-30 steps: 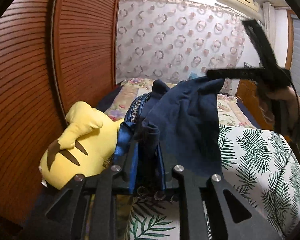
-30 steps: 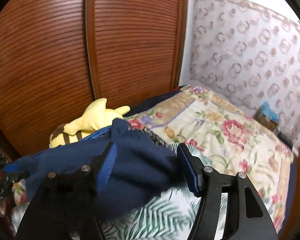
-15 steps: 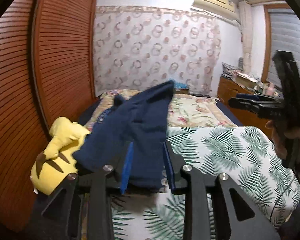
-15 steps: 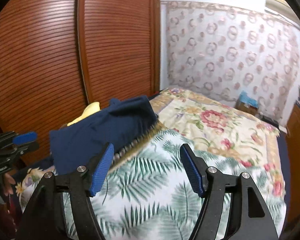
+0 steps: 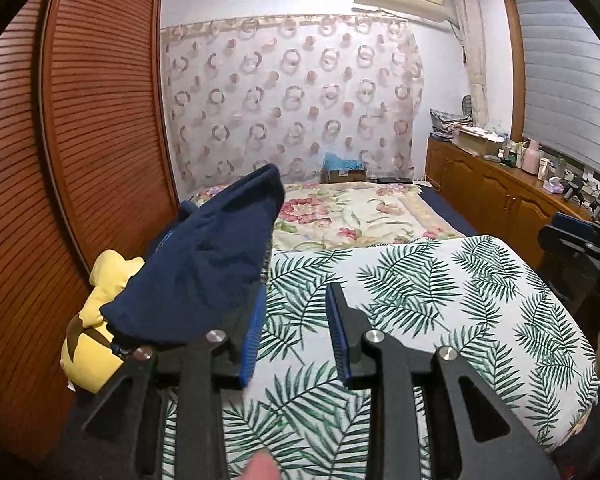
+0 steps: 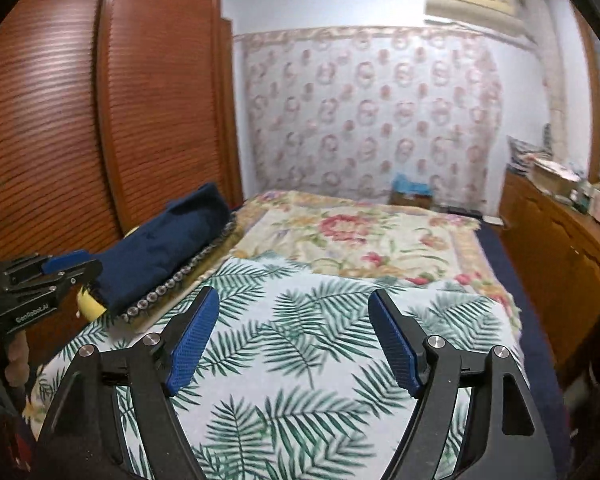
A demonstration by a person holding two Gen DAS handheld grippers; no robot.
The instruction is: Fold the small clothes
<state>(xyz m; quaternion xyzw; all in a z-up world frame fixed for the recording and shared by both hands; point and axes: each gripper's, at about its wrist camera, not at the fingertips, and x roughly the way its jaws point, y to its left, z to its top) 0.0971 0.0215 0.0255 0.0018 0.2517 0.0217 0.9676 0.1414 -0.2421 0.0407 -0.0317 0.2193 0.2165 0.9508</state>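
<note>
The folded navy garment (image 5: 204, 264) sits at the left edge of the bed (image 6: 300, 360), partly on the yellow plush toy (image 5: 92, 336), so I judge it could slump off that side. It lies left of my left tool (image 5: 296, 332), spread and empty; my right tool (image 6: 294, 340), well apart, is opening on nothing.

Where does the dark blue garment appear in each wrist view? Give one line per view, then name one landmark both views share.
Left wrist view: the dark blue garment lies left of centre, draped over the yellow plush toy.
Right wrist view: the garment lies at middle left, beside the wooden wardrobe.
Shared landmark: the leaf-print cover.
</note>
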